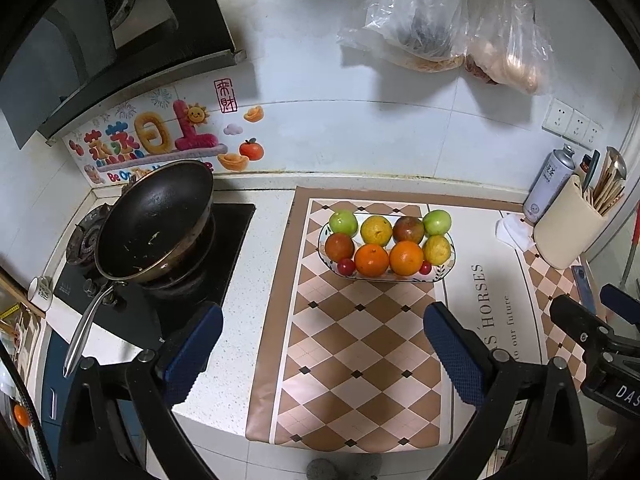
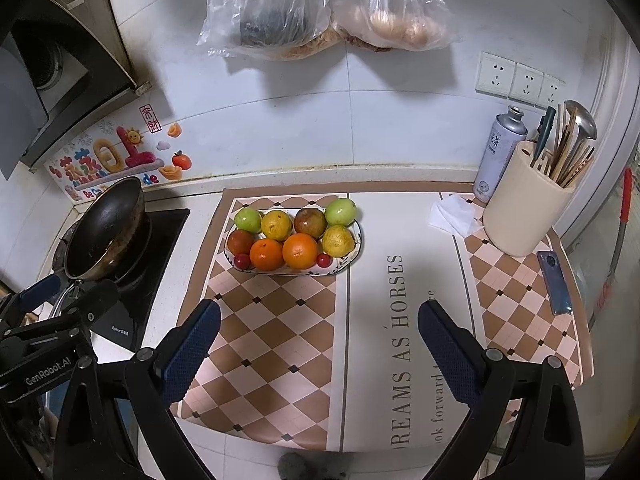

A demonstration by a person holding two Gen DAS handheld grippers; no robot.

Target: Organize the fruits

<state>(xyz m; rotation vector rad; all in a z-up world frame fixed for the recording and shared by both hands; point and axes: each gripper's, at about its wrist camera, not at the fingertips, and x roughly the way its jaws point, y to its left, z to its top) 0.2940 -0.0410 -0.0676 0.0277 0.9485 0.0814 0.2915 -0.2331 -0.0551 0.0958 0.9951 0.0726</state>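
An oval patterned dish [image 1: 447,268] [image 2: 357,246] stands on the checked mat near the back of the counter. It holds several fruits in two rows: two green ones [image 1: 343,222], two yellow ones [image 1: 376,230], two dark red ones [image 1: 408,229], two oranges [image 1: 406,257] [image 2: 300,251] and two small red cherry tomatoes [image 1: 346,266]. My left gripper [image 1: 320,344] is open and empty, in front of the dish above the mat. My right gripper [image 2: 320,344] is open and empty, also short of the dish. Each gripper shows at the edge of the other's view.
A black wok [image 1: 154,224] sits on the gas hob at the left. A cream utensil holder [image 2: 528,208], a spray can [image 2: 498,152], a crumpled tissue [image 2: 454,214] and a phone [image 2: 554,282] are at the right. Plastic bags [image 2: 320,4] hang on the wall.
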